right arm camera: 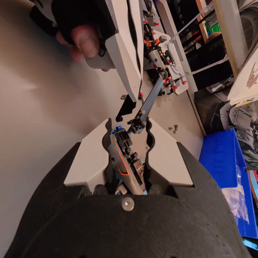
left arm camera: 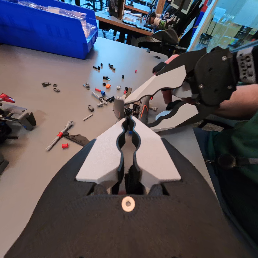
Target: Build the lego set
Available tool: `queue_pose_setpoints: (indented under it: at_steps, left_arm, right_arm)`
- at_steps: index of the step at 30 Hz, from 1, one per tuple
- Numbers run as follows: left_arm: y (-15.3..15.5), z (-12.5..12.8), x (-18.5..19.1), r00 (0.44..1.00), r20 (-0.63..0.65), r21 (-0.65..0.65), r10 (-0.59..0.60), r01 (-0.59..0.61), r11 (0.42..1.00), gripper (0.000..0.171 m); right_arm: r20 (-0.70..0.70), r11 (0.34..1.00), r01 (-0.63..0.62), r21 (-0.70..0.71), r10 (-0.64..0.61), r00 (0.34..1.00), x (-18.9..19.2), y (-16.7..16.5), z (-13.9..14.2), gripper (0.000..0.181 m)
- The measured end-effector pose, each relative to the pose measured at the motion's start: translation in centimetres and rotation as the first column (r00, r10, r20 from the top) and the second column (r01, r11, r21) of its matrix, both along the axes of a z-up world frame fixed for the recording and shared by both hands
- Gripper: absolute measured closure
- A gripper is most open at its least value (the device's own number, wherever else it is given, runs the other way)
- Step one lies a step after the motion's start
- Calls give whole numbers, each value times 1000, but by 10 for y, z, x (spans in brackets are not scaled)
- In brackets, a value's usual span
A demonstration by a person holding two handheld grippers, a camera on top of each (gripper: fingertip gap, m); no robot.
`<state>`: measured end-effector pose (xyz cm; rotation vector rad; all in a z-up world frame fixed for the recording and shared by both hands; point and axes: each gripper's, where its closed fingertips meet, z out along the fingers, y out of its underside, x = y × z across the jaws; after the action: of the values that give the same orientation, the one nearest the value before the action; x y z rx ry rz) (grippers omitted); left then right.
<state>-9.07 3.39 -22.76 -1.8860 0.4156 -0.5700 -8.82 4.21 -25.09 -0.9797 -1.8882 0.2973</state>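
— Hunting for the grey lego assembly [right arm camera: 122, 164]?

— Lodged deep between the fingers of the right gripper [right arm camera: 128, 122], lifted clear of the table [left arm camera: 41, 167]. Lying along one finger for most of its length and meeting the other only low down, near the base. Orange-striped panel turned upward, black-and-blue end pointing out toward the fingertips.

— Gripped, then?

— Held, yes, though with the fingers spread wide around it.

— And the left gripper [left arm camera: 128, 118]?

— Almost closed, pinching a small black piece [left arm camera: 128, 111] at the very tips. Poised right at the assembly's outer end, just beside it. Cannot tell whether touching or still apart.

— Seen from the right wrist view?

— Reaching in from above, with the black piece sticking out past the tips, near the blue pin on the assembly's end.

— Anything else on the table?

— Loose parts [left arm camera: 104, 86] scattered toward the far edge, a grey axle [left arm camera: 60, 134] with a red bush nearer the left edge, and a blue bin [left arm camera: 48, 32] at the far left corner.
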Motion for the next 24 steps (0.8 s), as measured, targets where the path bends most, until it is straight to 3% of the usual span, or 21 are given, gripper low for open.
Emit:
queue_pose_setpoints:
  at_steps: [15,24]
  left_arm:
    - [11,-3,2,996,-24,-5,-85,85,996,171]
    - [16,-1,-1,997,-1,-6,-75,75,997,171]
  right_arm:
    - [-59,999,50,13,-49,997,-8,7,-4,145]
    - [-68,998,63,-18,-64,996,-8,11,-6,148]
